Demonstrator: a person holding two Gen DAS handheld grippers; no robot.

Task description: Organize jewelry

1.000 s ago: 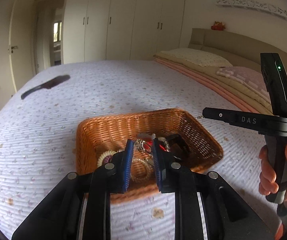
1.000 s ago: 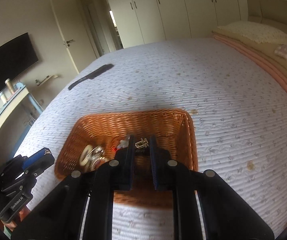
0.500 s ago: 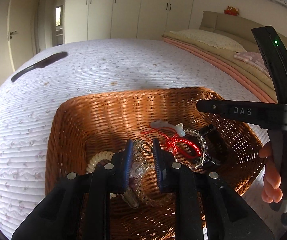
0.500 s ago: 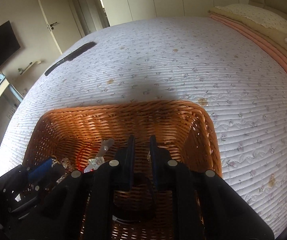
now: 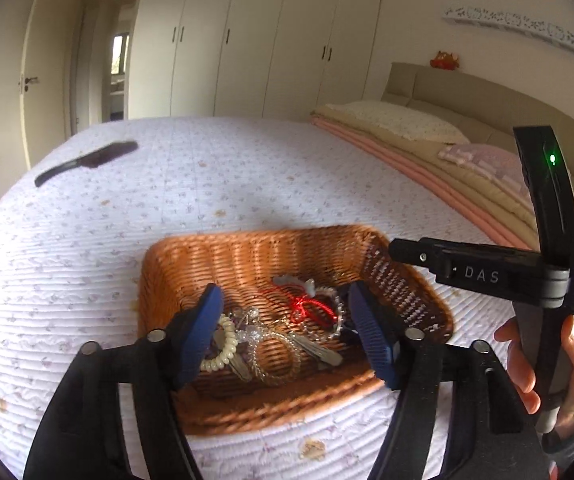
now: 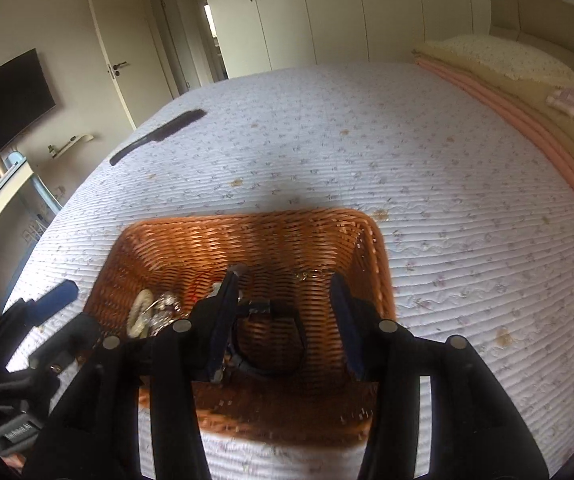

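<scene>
A brown wicker basket [image 5: 247,252] sits on the quilted bedspread [image 5: 247,184]; it also shows in the right wrist view [image 6: 247,240]. Inside lie a cream spiral band [image 5: 223,350], clear beaded bracelets [image 5: 275,360], a red cord [image 5: 307,308] and a black watch strap [image 6: 271,340]. My left gripper [image 5: 287,332] is open and empty above the basket's near side. My right gripper [image 6: 285,320] is open and empty over the basket, above the black strap. The right gripper's body [image 5: 527,272] shows at the right of the left wrist view.
A black comb [image 5: 87,162] lies far left on the bedspread, also in the right wrist view [image 6: 159,136]. Folded pink and beige blankets [image 5: 427,168] and pillows lie along the right. Wardrobes and a door stand behind. A TV [image 6: 3,100] hangs left.
Both grippers opened from shut and pulled back up from inside the basket. The jewelry they were over now lies loose in the basket.
</scene>
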